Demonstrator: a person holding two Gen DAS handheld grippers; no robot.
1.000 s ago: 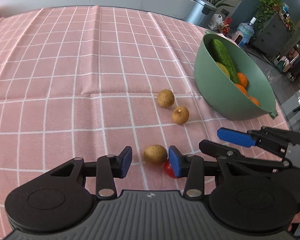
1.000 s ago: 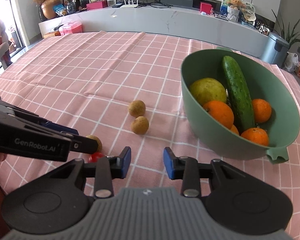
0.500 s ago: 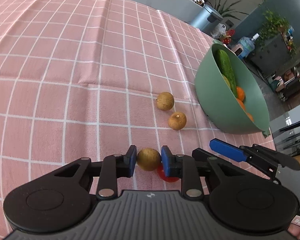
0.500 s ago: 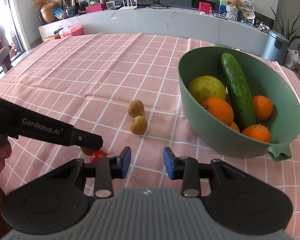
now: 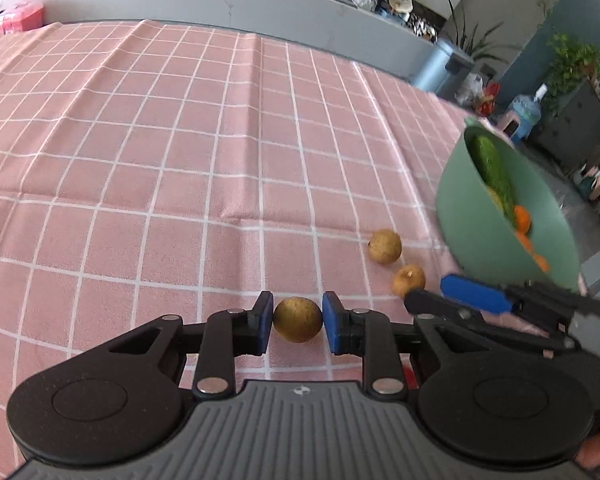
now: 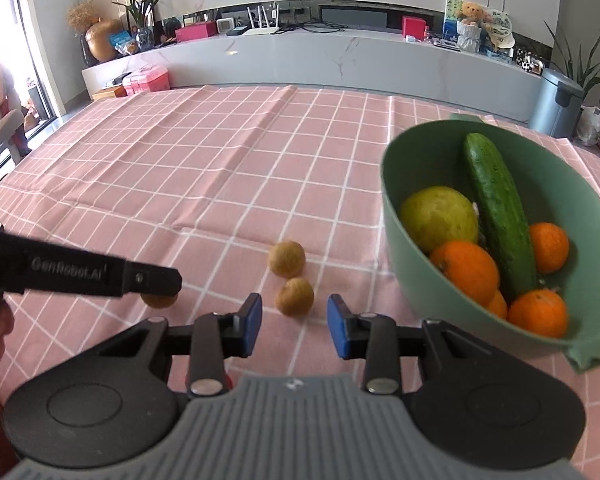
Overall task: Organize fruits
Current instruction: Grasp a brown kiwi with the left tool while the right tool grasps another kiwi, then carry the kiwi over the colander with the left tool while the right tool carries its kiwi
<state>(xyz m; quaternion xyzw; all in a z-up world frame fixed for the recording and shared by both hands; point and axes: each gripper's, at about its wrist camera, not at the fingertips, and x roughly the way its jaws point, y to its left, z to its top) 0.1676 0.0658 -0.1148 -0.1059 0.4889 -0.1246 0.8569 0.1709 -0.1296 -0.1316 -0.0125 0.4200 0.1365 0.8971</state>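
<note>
My left gripper (image 5: pixel 297 322) is shut on a small brown round fruit (image 5: pixel 298 319) and holds it above the pink checked cloth; that fruit (image 6: pixel 159 301) shows under the left finger in the right wrist view. Two more brown fruits (image 5: pixel 385 246) (image 5: pixel 409 280) lie on the cloth left of the green bowl (image 5: pixel 476 236). My right gripper (image 6: pixel 295 324) is open and empty, just short of the nearer brown fruit (image 6: pixel 294 296). The bowl (image 6: pixel 396 216) holds a cucumber (image 6: pixel 498 208), a green-yellow fruit (image 6: pixel 438 218) and several oranges (image 6: pixel 466 270).
A small red fruit (image 5: pixel 409 376) lies mostly hidden under the gripper bodies. The pink checked tablecloth (image 6: pixel 204 160) covers the table up to its far edge. A grey counter (image 6: pixel 340 64) and a bin (image 6: pixel 556 100) stand beyond the table.
My left gripper closed on the brown fruit and lifted it off the cloth, leaving the red fruit behind. My right gripper stayed open and drew closer to the two brown fruits.
</note>
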